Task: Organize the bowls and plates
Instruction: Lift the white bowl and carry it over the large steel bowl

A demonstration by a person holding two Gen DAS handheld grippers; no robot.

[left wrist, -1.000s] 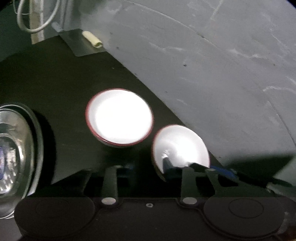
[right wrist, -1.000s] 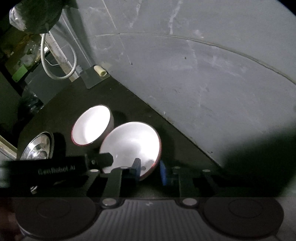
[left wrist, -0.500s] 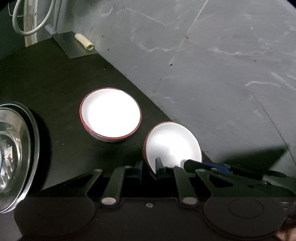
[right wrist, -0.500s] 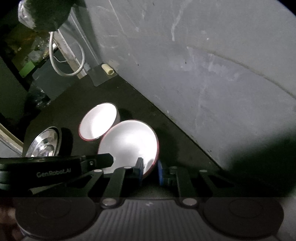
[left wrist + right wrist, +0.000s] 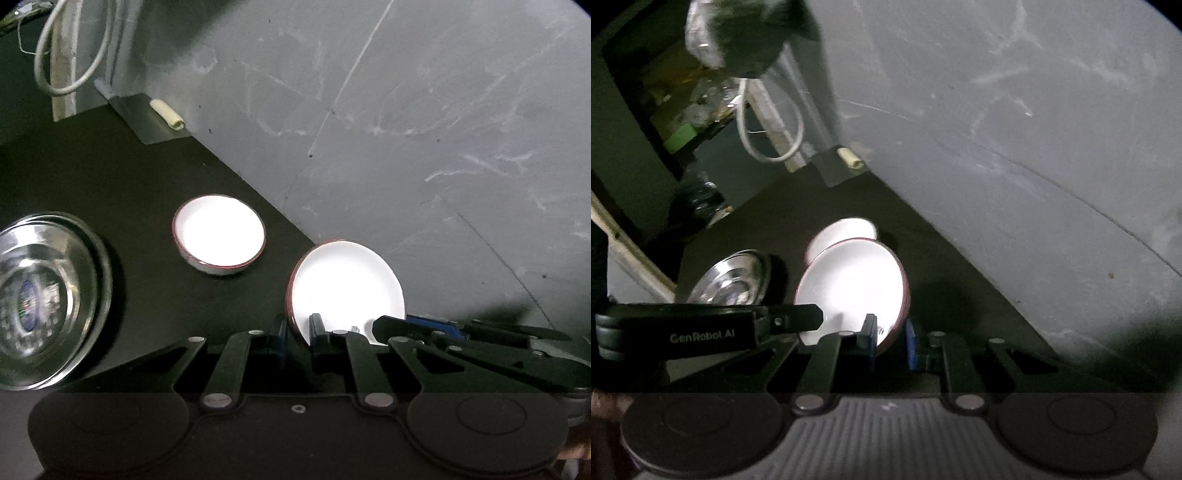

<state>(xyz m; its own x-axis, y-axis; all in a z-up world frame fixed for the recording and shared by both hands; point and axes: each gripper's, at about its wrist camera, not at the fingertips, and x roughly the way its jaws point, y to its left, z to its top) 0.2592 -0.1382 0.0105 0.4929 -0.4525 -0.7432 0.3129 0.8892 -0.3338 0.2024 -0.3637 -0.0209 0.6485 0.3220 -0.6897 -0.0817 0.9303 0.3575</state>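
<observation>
A white bowl with a red rim (image 5: 345, 284) is tilted up off the dark table. My left gripper (image 5: 297, 334) is shut on its near rim, and my right gripper (image 5: 891, 339) is shut on the rim from the other side; the bowl also shows in the right wrist view (image 5: 851, 288). A second white red-rimmed bowl (image 5: 218, 235) sits flat on the table to the left, partly hidden behind the held bowl in the right wrist view (image 5: 842, 230). A steel bowl (image 5: 40, 299) stands at the far left.
The dark table (image 5: 110, 177) ends at a diagonal edge, with grey floor (image 5: 443, 147) beyond. A metal sheet with a small pale roll (image 5: 166, 114) and a looped white cable (image 5: 70, 55) lie at the back left. Clutter fills a dark shelf (image 5: 683, 122).
Both grippers have lifted the held bowl and tilted it more upright. The views rose and pulled back, so the second bowl and steel bowl look smaller and farther away.
</observation>
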